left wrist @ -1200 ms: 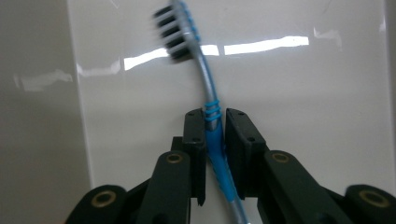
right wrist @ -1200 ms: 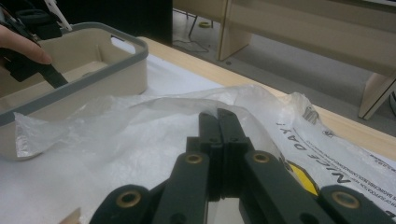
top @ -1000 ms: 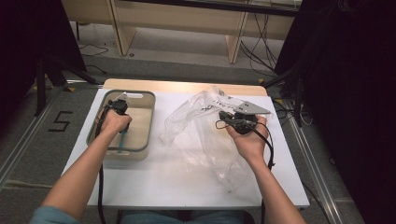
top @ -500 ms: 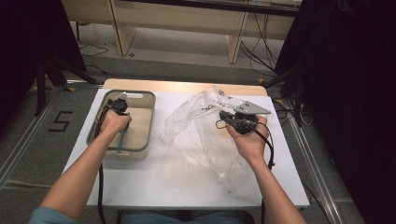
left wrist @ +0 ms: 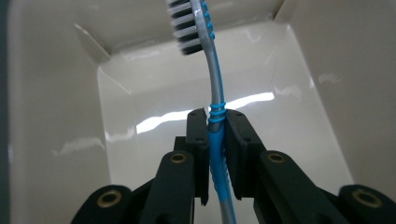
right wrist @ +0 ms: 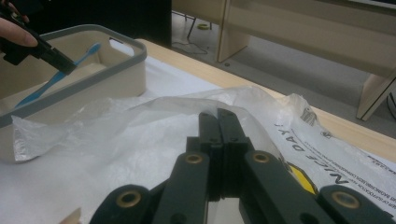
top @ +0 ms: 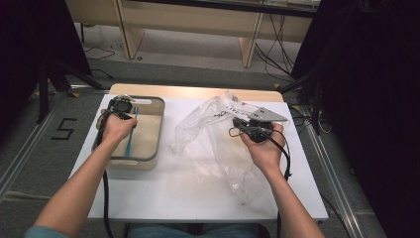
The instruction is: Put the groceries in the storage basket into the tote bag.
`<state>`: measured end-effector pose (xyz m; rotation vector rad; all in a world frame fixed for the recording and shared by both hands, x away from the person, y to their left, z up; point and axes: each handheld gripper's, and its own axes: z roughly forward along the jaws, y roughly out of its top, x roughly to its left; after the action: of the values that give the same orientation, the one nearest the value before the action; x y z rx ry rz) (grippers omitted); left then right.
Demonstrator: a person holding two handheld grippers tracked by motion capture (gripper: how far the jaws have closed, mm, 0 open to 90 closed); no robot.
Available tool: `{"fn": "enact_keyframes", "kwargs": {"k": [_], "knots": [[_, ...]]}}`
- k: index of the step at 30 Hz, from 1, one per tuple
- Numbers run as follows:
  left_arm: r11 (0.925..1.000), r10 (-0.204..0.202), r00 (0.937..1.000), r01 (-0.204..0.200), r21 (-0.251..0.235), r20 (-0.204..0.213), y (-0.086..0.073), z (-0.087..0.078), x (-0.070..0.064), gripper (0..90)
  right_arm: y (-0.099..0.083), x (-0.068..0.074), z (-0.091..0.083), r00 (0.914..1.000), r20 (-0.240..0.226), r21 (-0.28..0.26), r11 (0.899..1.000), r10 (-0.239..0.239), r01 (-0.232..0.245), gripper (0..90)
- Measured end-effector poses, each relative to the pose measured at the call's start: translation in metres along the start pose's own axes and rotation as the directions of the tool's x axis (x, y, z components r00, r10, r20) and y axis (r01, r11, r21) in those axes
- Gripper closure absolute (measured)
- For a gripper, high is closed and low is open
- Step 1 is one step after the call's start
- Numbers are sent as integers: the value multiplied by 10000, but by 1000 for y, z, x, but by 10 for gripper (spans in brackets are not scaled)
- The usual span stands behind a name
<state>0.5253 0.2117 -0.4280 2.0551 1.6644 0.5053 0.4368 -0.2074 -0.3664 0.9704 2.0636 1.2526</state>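
White paper covers the table (top: 163, 193), with wooden shelving and cables on the floor beyond. At its left sits a beige bin (top: 148, 153). The left gripper (top: 123, 106) hangs over it, jaws closed on the blue handle of a toothbrush (left wrist: 215, 126), bristles pointing down into the bin. Light, stiff and slim, the toothbrush could swivel in the grip; the ribbed blue section looks the surest hold. The right gripper (right wrist: 218, 122) has its jaws pressed together on the rim of a clear plastic bag (top: 208, 144), thin, limp and slippery, lying crumpled mid-table.
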Motion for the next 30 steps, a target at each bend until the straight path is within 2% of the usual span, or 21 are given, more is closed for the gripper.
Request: {"fn": "enact_keyframes", "kwargs": {"k": [7, 14, 23, 30], "knots": [[9974, 137, 9999, -130, -706, 94, 1, -11, -3, 800, 0, 1, 0, 10000, -17, -8, 10000, -19, 19, 900], [9898, 192, 9997, -165, -1412, 180, 2, -22, -5, 801, 0, 0, 0, 10000, 11, -7, 10000, -5, 5, 900], [9770, 331, 9991, -267, -2116, 264, 3, -39, -8, 801, 0, 1, 0, 10000, 10, -19, 10000, -3, 3, 900], [9630, 549, 9977, -422, -2661, 404, 4, -54, -16, 801, 0, 0, 0, 10000, 22, -25, 10000, -4, 4, 900]]}}
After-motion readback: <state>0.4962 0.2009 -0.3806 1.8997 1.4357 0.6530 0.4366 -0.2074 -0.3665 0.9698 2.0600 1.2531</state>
